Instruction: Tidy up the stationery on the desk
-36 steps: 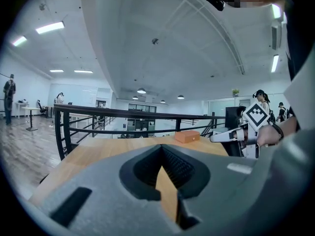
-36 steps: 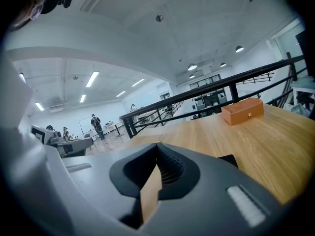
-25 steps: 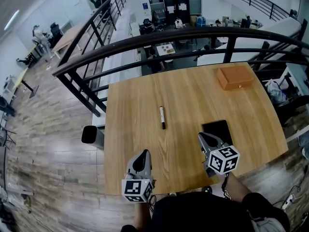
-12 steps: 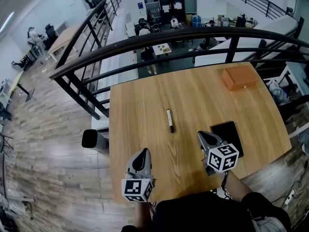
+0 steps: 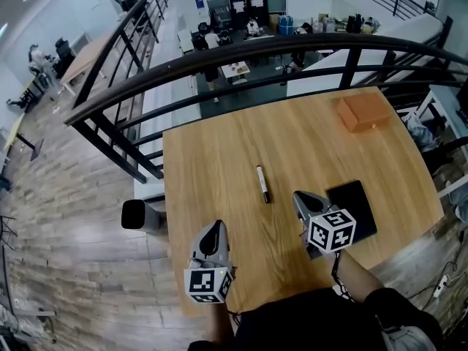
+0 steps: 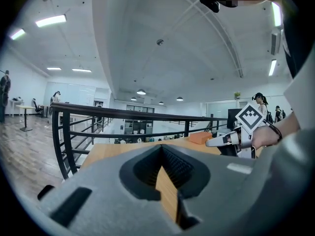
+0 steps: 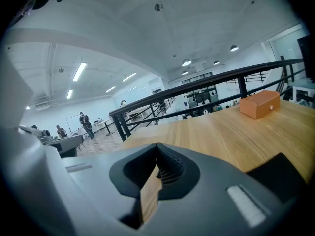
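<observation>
A black-and-white pen (image 5: 262, 183) lies alone in the middle of the wooden desk (image 5: 212, 159). A black notebook (image 5: 354, 208) lies flat near the front right, partly behind my right gripper (image 5: 298, 198). That gripper is shut and empty, hovering just left of the notebook and right of the pen. My left gripper (image 5: 216, 229) is also shut and empty, near the desk's front edge, below and left of the pen. An orange box (image 5: 363, 112) stands at the far right corner. In the right gripper view the box (image 7: 259, 104) and the notebook (image 7: 276, 173) both show.
A black metal railing (image 5: 241, 57) runs along the desk's far and left sides, with a drop to a lower floor behind it. A black round stool or bin (image 5: 132, 215) stands on the floor left of the desk. My right gripper (image 6: 230, 139) shows in the left gripper view.
The head view has shifted, so pen, notebook and box sit a little differently in the picture. Both grippers stay shut and roughly in place; the right one now lies nearer the pen.
</observation>
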